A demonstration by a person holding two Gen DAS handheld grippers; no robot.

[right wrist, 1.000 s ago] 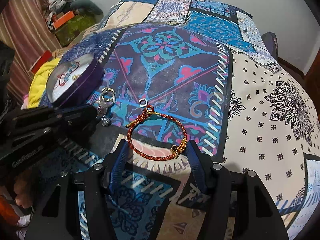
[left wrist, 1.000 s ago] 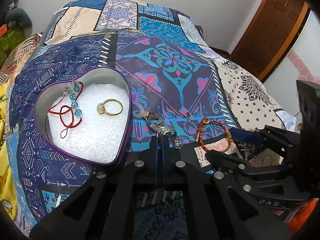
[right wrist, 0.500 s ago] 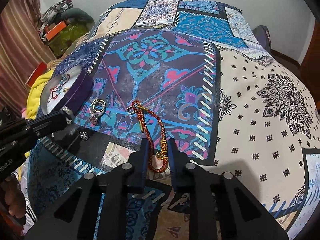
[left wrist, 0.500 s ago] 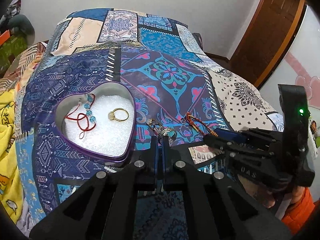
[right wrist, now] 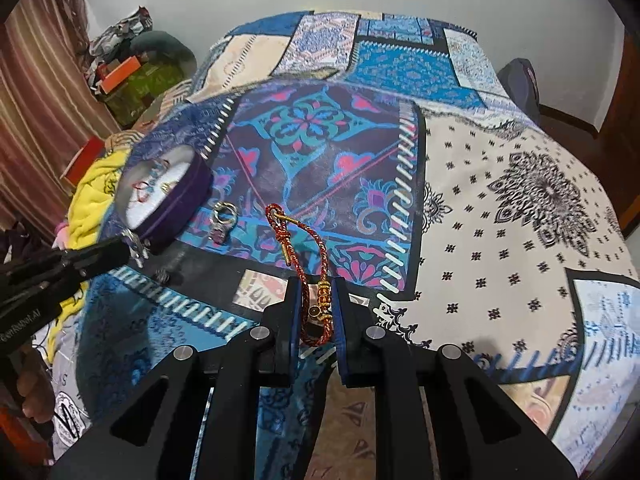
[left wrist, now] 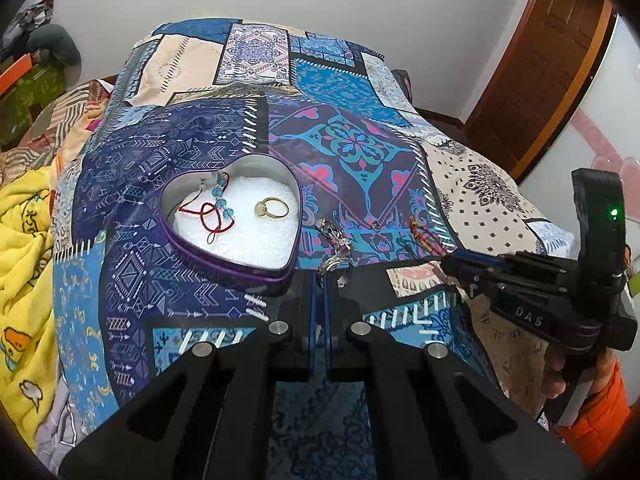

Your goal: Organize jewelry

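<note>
The right gripper point(right wrist: 316, 308) sits low in the centre of its own view, its jaws nearly closed, pressing on the near end of a red braided bracelet point(right wrist: 308, 264) with gold beads. The bracelet's far end, with its knot and gold clasp, trails up toward the middle of the frame over the patchwork bedspread point(right wrist: 500, 220).

The left gripper point(left wrist: 319, 280), at lower centre of its view, has its jaws fully closed on a silver ring point(left wrist: 335, 263). A second silver piece point(left wrist: 334, 234) lies just above it in the frame, on the bedspread; I cannot tell whether the two are joined.

Left of that, in the middle of the left wrist view, stands the purple heart-shaped tin point(left wrist: 224, 264) with a white lining. Inside it lie a red cord bracelet point(left wrist: 208, 216) with blue beads and, apart from it to the right, a gold ring point(left wrist: 272, 208). A small metal loop point(left wrist: 376, 225) rests on the bedspread to the right of the silver pieces. A yellow blanket point(left wrist: 24, 248) bunches at the left edge.
</note>
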